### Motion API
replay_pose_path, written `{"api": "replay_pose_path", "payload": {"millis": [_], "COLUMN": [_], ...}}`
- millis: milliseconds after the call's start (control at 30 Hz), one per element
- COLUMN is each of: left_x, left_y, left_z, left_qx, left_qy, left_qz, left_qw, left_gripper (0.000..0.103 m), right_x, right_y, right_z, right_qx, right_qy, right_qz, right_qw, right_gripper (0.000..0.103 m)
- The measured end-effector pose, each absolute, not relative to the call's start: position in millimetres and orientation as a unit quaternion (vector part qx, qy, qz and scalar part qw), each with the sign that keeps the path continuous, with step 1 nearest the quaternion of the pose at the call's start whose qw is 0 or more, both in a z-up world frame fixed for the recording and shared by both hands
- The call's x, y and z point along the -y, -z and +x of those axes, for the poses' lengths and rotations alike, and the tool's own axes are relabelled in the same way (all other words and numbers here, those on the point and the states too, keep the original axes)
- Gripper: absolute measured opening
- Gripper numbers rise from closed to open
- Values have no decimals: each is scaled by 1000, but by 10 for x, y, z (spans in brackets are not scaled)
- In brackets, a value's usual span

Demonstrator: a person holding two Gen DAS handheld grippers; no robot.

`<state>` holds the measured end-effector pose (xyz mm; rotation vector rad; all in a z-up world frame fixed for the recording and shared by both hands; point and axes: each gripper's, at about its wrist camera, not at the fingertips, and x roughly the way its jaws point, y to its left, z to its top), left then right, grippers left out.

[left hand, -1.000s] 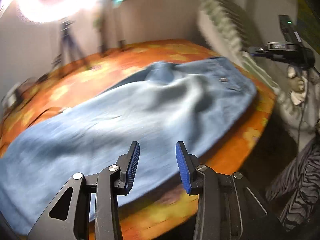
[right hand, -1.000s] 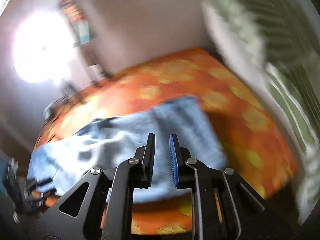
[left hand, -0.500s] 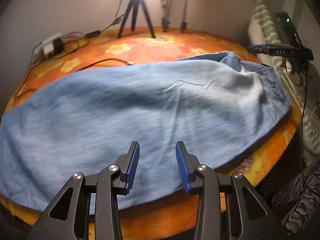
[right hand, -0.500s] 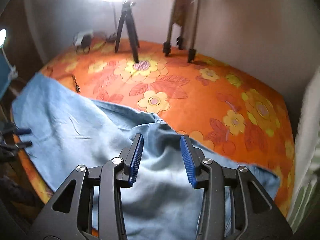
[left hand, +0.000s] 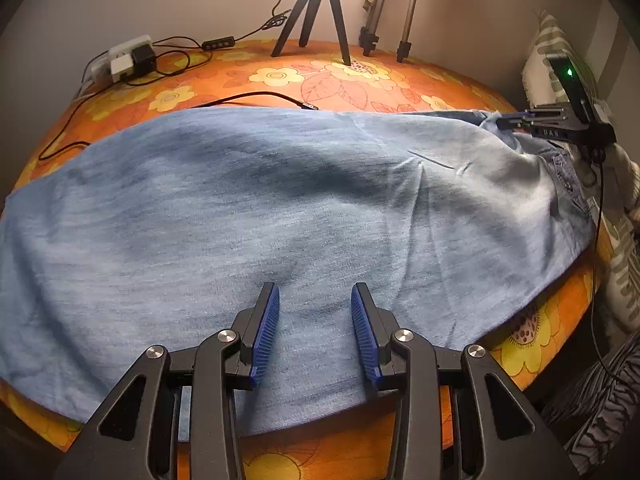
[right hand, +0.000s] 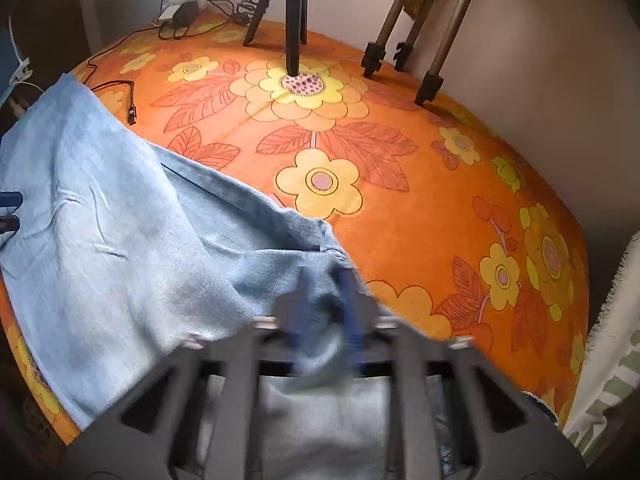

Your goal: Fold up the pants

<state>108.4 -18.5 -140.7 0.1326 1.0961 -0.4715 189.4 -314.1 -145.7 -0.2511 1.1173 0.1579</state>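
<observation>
Pants (left hand: 304,208): light blue denim, spread lengthwise over the orange flowered tablecloth (left hand: 348,76), running from 9 o'clock to 3 o'clock in the left wrist view. Waist end with button at 3 o'clock, near the table edge. Fabric rumpled, a few creases toward the waist.

Left gripper (left hand: 314,328): blue pads part spread, nothing between them, hovering over the near edge of the denim at 6 o'clock. Can't tell if the tips touch the cloth.

Right gripper (right hand: 326,312): motion-blurred in its own view. Jaws pressed together, pinching a bunched corner of the pants at the waist end; cloth folds up between the blue pads. From the left wrist view the right gripper (left hand: 556,128) sits at 2 o'clock, tips at the far waist corner, green light lit on its body.

In the right wrist view the denim fans out from the pinch toward 9 o'clock; bare tablecloth from 12 to 3 o'clock.

Rest of the table, far side at 12 o'clock: black tripod (left hand: 316,12), metal stand legs (left hand: 404,12) just beside it. Power strip with adapter (left hand: 124,60) at 10 o'clock, black cable (left hand: 256,98) trailing to the far edge of the pants. Green-and-white patterned cloth (right hand: 612,360) at 4 o'clock off the table
</observation>
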Motion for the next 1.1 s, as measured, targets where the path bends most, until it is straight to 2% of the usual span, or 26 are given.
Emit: {"api": "replay_pose_path", "payload": {"millis": [267, 533, 567, 667, 833, 933, 967, 1000, 1100], "left_x": [179, 198, 198, 192, 190, 179, 174, 174, 175], "left_y": [1408, 1402, 1401, 1399, 1395, 1389, 1387, 1387, 1390], "left_z": [1068, 1052, 1052, 1056, 1066, 1065, 1051, 1045, 1032], "left_qx": [-509, -507, -507, -507, -508, -511, -510, -510, -509], "left_qy": [224, 223, 223, 224, 225, 223, 223, 223, 223], "left_qz": [65, 73, 74, 74, 78, 73, 72, 72, 75], "left_qw": [829, 829, 829, 829, 828, 827, 827, 828, 828], "left_gripper": [36, 36, 36, 36, 36, 36, 36, 36, 36], "right_x": [3425, 3552, 3619, 3820, 4013, 4242, 4405, 4535, 4994], "right_y": [1244, 1470, 1425, 1264, 1100, 1144, 1179, 1206, 1312], "right_z": [2079, 2383, 2403, 2387, 2131, 1869, 1751, 1669, 1358], "right_qx": [-494, -528, -529, -512, -501, -502, -504, -505, -520], "right_qy": [-28, -10, -14, -2, -5, 31, 44, 53, 84], "right_qz": [-89, -74, -49, -12, 12, 7, 20, 27, 38], "right_qw": [864, 846, 847, 859, 865, 864, 862, 861, 849], "right_gripper": [2, 2, 6, 25, 27, 40, 50, 54, 56]}}
